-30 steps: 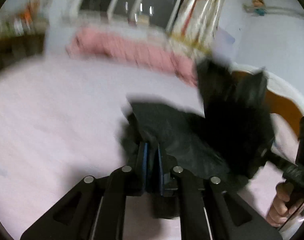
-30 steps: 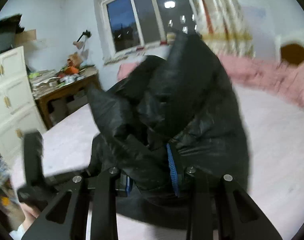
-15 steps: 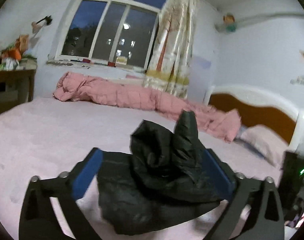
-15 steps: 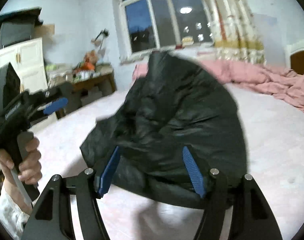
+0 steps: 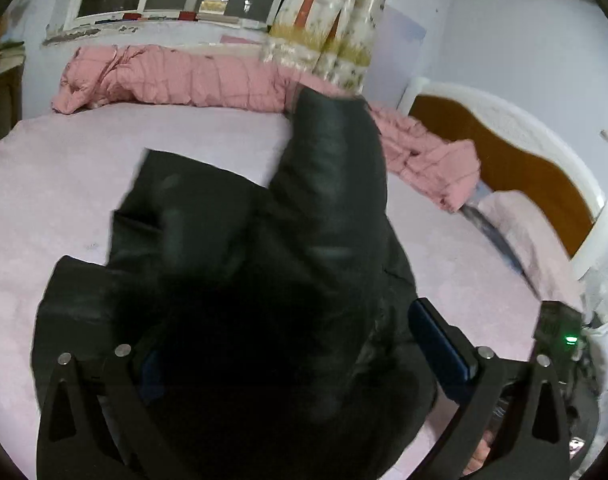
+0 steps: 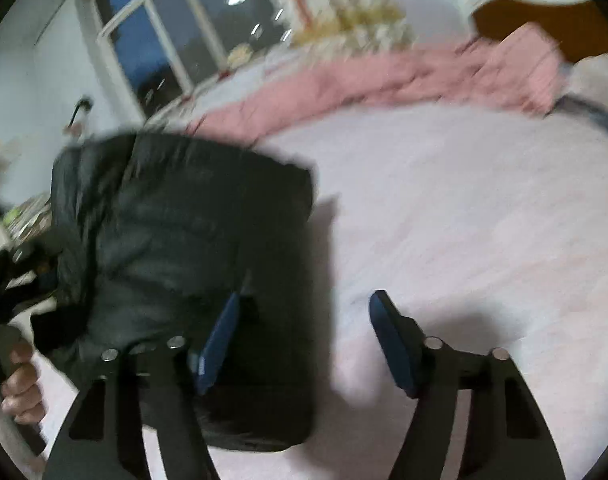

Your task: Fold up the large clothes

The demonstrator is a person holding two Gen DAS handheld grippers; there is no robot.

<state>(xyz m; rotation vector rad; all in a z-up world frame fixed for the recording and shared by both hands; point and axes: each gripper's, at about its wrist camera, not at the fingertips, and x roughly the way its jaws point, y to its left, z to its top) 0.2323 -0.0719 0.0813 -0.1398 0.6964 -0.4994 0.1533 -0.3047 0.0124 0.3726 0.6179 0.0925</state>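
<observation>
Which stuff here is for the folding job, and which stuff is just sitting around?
For the job:
- black jacket
- left gripper, jaws closing, jacket bunched between them
- right gripper, jaws closing, spread over the jacket's edge and the bed
- pink bed sheet, the folding surface

Just sitting around:
- pink quilt
- curtain
- window
- headboard

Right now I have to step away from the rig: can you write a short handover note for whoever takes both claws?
Left claw: spread wide, closing a little, black jacket bunched between its fingers, no grip visible.
Right claw: open, closing slightly, nothing clamped; its left finger lies over the jacket's edge.
Jacket: a loose heap on the pink bed sheet, one part standing up.
Done: jacket laid on the bed.
Left: flatten it, fold it.
</observation>
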